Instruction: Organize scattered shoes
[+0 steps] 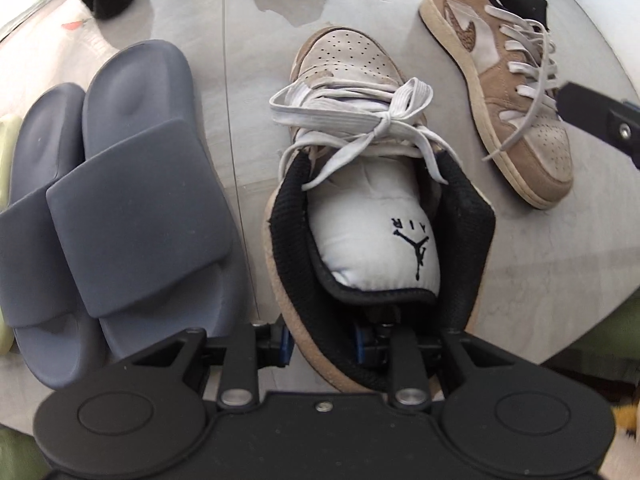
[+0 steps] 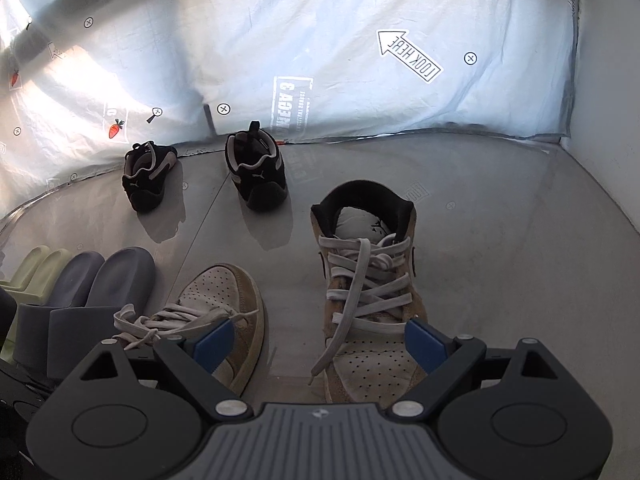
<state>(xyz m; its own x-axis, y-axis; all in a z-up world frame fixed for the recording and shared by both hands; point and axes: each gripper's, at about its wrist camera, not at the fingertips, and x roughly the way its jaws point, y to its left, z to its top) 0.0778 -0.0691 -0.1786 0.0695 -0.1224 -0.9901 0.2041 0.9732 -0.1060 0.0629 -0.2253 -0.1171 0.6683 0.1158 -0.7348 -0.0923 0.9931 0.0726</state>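
Left hand-held gripper [image 1: 320, 344]: closed narrow on the tan sneaker [image 1: 360, 160], one finger outside the left collar wall, the other down inside the opening by the white tongue. Looks forward along the shoe from heel to toe, tilted down over the floor [image 1: 520, 280].

At the left edge of the floor, pale green slides [image 1: 8, 152], then grey slides [image 1: 120, 184] paired and touching, toes pointing away. Just beside them on the right, the gripped sneaker, apparently sole-down on the floor, though contact is hard to confirm. Likely light to moderate in weight; padded collar soft and compressible, so probably gives under the pads, while the rubber sole stays stiff. Collar wall or heel counter judged the best hold; loose laces floppy, apt to drag or snag, no use as a grip.

Further right, the matching sneaker [image 1: 500, 80], apart from its mate and pointing the opposite way, toe toward the near side, one lace trailing onto the floor. Same handling expected; needs turning before it pairs up.

Right hand-held gripper [image 2: 320, 344]: spread wide, holding nothing, blue pads [image 2: 214, 340] either side, poised low over the toe of that sneaker [image 2: 368, 280], angled down and forward.

Along the far edge of the floor, two black sneakers [image 2: 256, 172], near each other but not aligned.
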